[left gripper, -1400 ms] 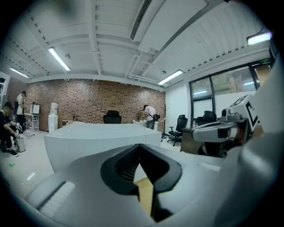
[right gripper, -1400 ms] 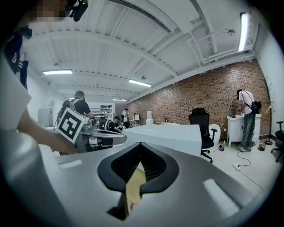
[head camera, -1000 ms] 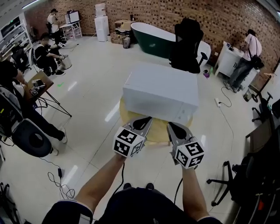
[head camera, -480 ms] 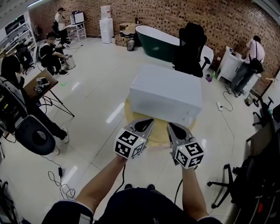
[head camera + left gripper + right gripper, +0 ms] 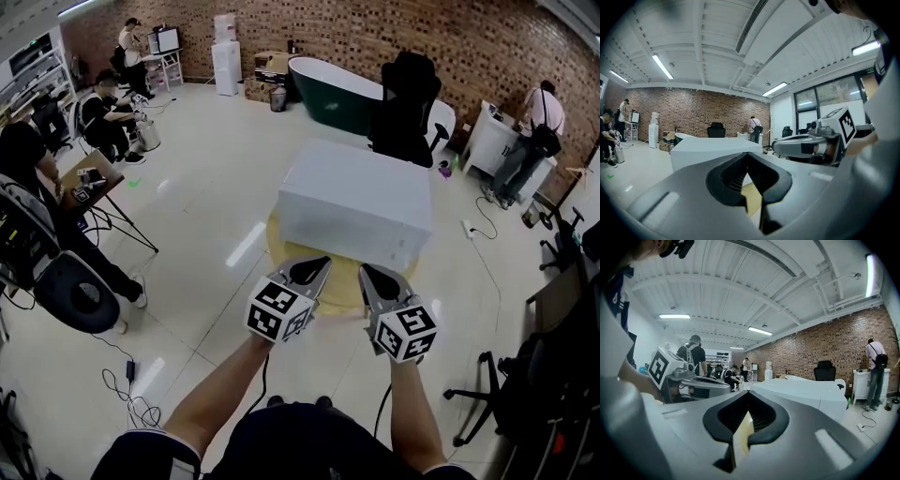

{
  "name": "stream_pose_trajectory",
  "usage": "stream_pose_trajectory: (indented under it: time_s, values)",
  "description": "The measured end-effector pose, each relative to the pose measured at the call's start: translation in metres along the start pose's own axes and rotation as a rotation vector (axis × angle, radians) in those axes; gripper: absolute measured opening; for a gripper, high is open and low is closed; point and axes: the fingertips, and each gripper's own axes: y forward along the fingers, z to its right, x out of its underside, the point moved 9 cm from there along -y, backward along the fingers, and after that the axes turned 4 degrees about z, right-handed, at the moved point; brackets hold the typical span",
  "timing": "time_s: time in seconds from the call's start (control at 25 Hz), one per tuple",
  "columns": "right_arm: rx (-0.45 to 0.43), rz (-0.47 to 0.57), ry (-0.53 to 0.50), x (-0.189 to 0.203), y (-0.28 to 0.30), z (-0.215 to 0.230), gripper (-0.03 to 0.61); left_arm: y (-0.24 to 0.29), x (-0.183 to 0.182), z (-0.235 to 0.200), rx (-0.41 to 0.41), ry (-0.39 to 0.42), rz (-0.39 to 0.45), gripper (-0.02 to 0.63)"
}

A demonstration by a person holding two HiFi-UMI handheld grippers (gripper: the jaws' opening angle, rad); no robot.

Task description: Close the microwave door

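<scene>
You hold the left gripper and right gripper side by side near the white microwave on the round yellow table, the 2 with jaws together, empty.

Brick wall, glossy white floor, green bathtub, black chair

Workshop floor around a round yellow table

A dark green bathtub stood along the floor's far edge by the brick wall, with a white water dispenser to its left and a black office chair just in front of it. A person stood at a white cabinet near the right edge. Seated people gathered at the left edge. A cable lay on the floor near the yellow table.
</scene>
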Motion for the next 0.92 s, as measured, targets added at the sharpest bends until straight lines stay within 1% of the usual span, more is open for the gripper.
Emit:
stream_pose_trajectory:
  time_s: [0.92]
  values:
    - [0.000, -0.007, 0.001, -0.0005, 0.0007, -0.0041, 0.000, -0.0038, 0.0019, -0.0005, 0.005, 0.006, -0.015, 0.012]
